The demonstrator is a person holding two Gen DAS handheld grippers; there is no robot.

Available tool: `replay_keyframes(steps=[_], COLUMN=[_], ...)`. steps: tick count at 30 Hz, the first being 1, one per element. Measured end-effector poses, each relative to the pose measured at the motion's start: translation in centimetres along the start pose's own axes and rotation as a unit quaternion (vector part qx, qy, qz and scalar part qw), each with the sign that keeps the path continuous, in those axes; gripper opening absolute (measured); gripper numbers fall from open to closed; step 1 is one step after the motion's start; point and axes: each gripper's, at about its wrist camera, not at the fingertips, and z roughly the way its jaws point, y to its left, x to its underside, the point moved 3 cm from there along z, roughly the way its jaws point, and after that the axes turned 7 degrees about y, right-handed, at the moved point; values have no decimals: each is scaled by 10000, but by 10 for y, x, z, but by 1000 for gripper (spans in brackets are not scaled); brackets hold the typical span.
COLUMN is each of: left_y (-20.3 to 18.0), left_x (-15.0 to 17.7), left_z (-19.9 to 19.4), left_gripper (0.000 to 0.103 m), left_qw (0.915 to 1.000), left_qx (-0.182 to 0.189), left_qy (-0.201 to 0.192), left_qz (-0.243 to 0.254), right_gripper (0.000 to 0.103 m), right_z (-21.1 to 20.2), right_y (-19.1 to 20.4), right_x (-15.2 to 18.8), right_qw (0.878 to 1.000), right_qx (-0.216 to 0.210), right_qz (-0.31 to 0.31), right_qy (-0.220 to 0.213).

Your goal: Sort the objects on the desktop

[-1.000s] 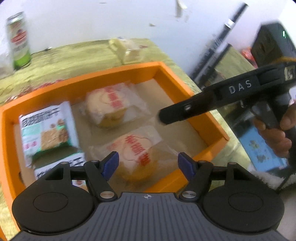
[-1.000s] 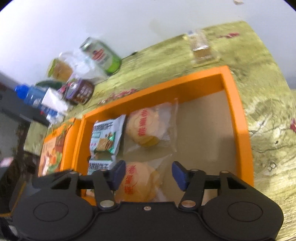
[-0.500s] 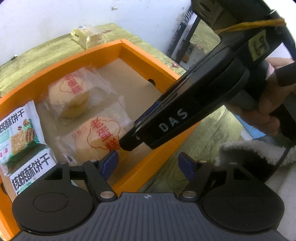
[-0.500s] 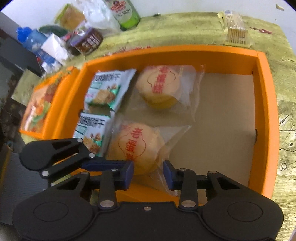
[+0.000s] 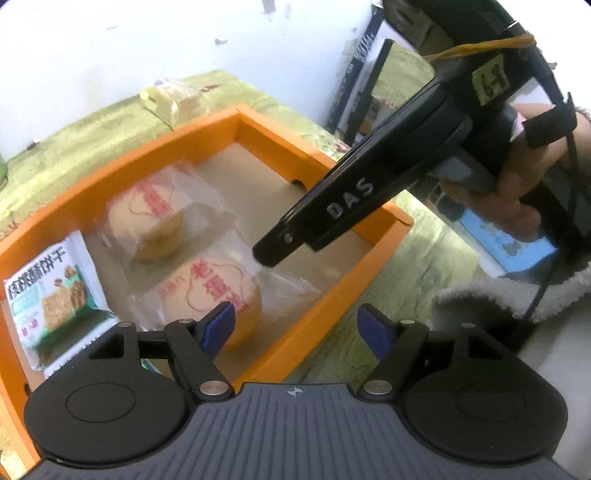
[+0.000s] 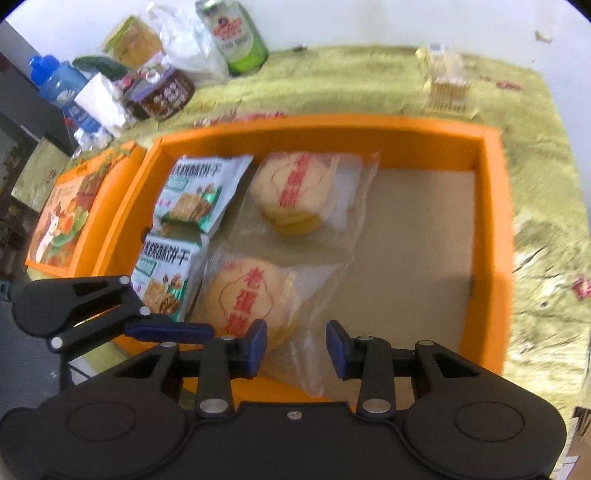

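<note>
Cakes in clear wrappers lie in the orange tray [image 6: 495,229] on the green-clothed desk [image 6: 546,206], the near cake [image 6: 243,295] beside two biscuit packets [image 6: 195,195]. Right claw [image 6: 295,345] hangs released over the near cake's wrapper edge, gripping nothing. Left claw [image 5: 297,326] is also spread wide above the tray's front wall, empty. A green can [image 6: 236,33] stands at the back.

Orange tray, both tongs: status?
Left tongs open, empty. Right tongs open above the near cake, plastic between the tips. Tray holds two cakes, two biscuit packs. Nothing blocking.
</note>
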Motion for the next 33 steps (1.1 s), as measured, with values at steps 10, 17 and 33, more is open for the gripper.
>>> replay_keyframes(steps=[10, 17, 33], left_y=[6, 5, 12], left_x=[3, 2, 0], left_z=[18, 18, 10], left_gripper=[79, 79, 79], left_qw=[9997, 9998, 9994], left_qx=[-198, -160, -198], left_qy=[126, 95, -45], left_qz=[-10, -77, -285], right_gripper=[35, 34, 36], right_z=[25, 29, 29], right_y=[7, 7, 6], right_x=[-2, -2, 2], right_qw=[9978, 9975, 9973], right_qx=[486, 506, 590], right_qz=[-400, -401, -346], right_qy=[211, 297, 271])
